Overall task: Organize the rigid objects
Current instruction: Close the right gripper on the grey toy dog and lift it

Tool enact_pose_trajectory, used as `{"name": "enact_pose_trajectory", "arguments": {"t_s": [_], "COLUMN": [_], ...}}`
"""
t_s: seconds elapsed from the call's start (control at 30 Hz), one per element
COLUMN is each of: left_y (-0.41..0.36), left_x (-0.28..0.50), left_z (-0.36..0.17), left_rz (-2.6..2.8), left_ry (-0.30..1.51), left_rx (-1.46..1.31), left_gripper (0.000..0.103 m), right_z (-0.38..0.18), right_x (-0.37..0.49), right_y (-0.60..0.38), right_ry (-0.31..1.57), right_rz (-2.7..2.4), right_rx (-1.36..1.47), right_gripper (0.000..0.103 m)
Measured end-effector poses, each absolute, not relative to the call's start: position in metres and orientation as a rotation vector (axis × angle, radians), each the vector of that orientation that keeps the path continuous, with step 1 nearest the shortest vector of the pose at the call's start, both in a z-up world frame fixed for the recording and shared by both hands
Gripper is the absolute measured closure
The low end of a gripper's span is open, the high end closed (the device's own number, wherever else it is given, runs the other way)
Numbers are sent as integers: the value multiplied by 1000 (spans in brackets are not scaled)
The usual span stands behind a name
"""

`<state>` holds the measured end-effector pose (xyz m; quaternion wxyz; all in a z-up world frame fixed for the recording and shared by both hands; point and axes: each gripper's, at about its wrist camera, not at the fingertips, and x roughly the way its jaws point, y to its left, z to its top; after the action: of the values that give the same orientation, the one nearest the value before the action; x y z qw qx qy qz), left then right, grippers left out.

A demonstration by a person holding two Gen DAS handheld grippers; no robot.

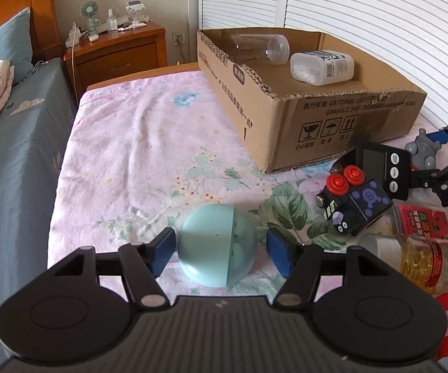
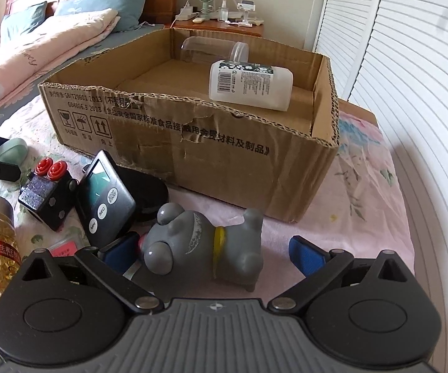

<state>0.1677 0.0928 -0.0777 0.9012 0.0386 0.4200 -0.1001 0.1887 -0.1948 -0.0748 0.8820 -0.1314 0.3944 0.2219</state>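
Left gripper [image 1: 220, 250] jaws apart, straddling teal egg-shaped case [image 1: 217, 245] on floral sheet, pads not pressing. Right gripper [image 2: 214, 253] jaws wide around grey toy dog [image 2: 205, 245]. Cardboard box [image 2: 224, 143] beyond. Risk: round case rolls away, slips on closing.

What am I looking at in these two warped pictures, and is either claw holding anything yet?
Each picture comes from a fisheye camera mounted on a hand-held two-finger gripper, looking out along its fingers. A person carries one in each hand.

In the left view, the left gripper is open around a pale blue ball on the flowered bedspread; small gaps show on both sides, so nothing is gripped.

In the right view, the right gripper stands open around a grey toy animal lying on its side, not clamped.

Behind is a cardboard box already holding a white bottle and a clear jar. A timer and a black toy block wait outside.
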Motion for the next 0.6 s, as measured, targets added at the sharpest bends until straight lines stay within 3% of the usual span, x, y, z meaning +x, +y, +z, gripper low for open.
{"name": "enact_pose_trajectory", "arguments": {"t_s": [0.23,0.33,0.6], "left_y": [91,91,90], "left_x": [167,169,168], "left_z": [-77,-77,-77], "left_rz": [-208,-203,-197], "left_ry": [874,879,873], "left_rx": [81,75,87], "left_gripper": [42,43,41], "right_z": [-73,-71,-69], "right_x": [186,187,181], "right_y": [-196,-198,-190], "right_ry": [825,833,830], "right_rz": [476,489,468], "right_rx": [-272,-258,-303], "right_gripper": [6,13,13]}}
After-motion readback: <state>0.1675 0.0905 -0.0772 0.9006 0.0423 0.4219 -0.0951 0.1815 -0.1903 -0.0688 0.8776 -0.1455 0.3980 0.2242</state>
